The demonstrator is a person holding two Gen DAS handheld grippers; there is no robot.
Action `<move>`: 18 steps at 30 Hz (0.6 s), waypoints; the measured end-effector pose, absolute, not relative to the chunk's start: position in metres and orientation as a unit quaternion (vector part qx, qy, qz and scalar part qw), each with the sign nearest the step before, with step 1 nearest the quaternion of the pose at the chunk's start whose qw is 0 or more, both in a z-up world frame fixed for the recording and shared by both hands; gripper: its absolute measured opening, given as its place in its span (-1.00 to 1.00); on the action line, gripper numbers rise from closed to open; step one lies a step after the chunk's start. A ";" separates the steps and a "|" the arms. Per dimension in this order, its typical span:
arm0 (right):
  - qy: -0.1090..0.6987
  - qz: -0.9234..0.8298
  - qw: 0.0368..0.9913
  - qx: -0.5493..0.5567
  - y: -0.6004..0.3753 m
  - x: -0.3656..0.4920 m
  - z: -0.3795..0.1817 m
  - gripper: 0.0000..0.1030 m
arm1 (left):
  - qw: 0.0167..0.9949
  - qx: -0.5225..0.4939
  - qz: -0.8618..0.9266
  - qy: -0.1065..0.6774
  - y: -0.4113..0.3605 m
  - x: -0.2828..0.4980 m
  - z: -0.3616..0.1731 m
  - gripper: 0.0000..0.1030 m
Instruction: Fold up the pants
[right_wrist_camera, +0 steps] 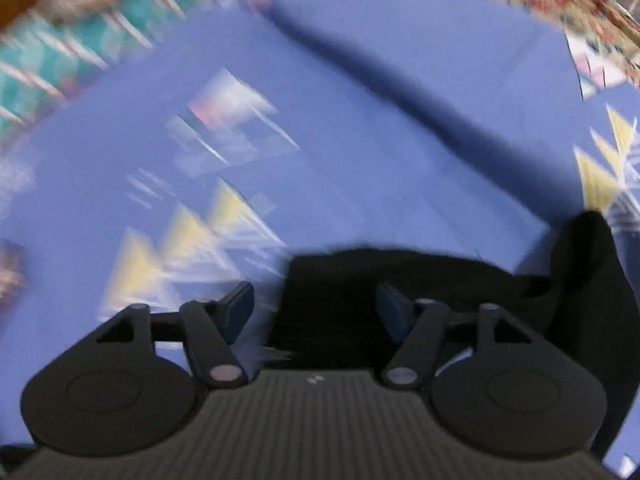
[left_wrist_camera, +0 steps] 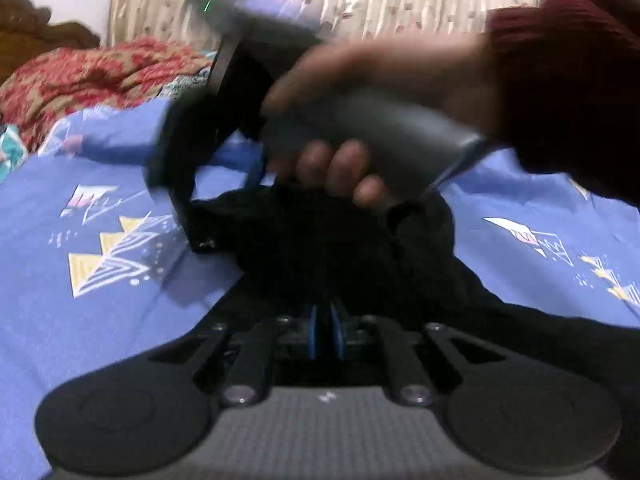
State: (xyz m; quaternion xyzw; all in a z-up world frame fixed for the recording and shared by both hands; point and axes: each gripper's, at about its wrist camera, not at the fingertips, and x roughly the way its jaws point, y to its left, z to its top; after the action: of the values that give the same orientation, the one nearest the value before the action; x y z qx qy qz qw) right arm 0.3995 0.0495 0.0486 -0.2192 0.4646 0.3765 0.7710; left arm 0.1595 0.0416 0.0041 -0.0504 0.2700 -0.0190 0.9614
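Right wrist view: bedsheet (right_wrist_camera: 360, 80) print smeared by motion blur; upper-left fabric unreadable. Black pants (right_wrist_camera: 580, 272) cut off at right edge. Left wrist view: blurred hand (left_wrist_camera: 360, 92) hides the pants' far end.

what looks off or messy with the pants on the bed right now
The black pants lie bunched in a rumpled heap on the blue bedsheet, not flat. Beyond them a red floral blanket is crumpled too. Nothing looks torn or spilled.

Black pants (left_wrist_camera: 340, 248); blue bedsheet (left_wrist_camera: 100, 320) (yellow-white triangle print).
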 end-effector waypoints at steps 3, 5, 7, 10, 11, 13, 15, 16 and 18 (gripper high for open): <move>0.442 0.334 0.809 -0.197 0.021 0.404 0.054 -0.87 | 0.965 -0.060 -0.025 0.256 0.046 0.155 0.012 -0.85; 0.407 0.304 0.852 -0.130 -0.023 0.415 0.091 -0.87 | 0.966 -0.071 -0.021 0.248 0.053 0.152 0.018 -0.86; 0.373 0.268 0.887 -0.047 -0.084 0.421 0.132 -0.87 | 0.968 -0.081 -0.017 0.236 0.059 0.145 0.026 -0.87; 0.311 0.189 0.931 0.040 -0.188 0.407 0.188 -0.87 | 0.975 -0.079 -0.021 0.204 0.064 0.124 0.040 -0.93; 0.291 0.160 0.941 0.064 -0.227 0.397 0.203 -0.87 | 0.977 -0.072 -0.026 0.197 0.063 0.116 0.044 -0.93; 0.255 0.104 0.957 0.096 -0.294 0.364 0.222 -0.87 | 0.979 -0.057 -0.041 0.191 0.061 0.101 0.048 -0.93; 0.231 0.046 0.965 0.111 -0.349 0.330 0.231 -0.87 | 0.976 -0.047 -0.063 0.203 0.057 0.090 0.048 -0.93; 0.226 0.017 0.967 0.116 -0.374 0.314 0.230 -0.87 | 0.973 -0.045 -0.077 0.213 0.056 0.086 0.048 -0.90; 0.226 -0.036 0.965 0.129 -0.415 0.283 0.221 -0.87 | 0.969 -0.045 -0.090 0.227 0.059 0.082 0.051 -0.82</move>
State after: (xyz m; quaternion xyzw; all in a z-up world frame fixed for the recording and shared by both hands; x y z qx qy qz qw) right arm 0.2826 -0.4154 0.2208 0.1292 0.2257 -0.0361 0.9649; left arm 0.0815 0.0585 0.0511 -0.0446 0.2274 -0.0904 0.9686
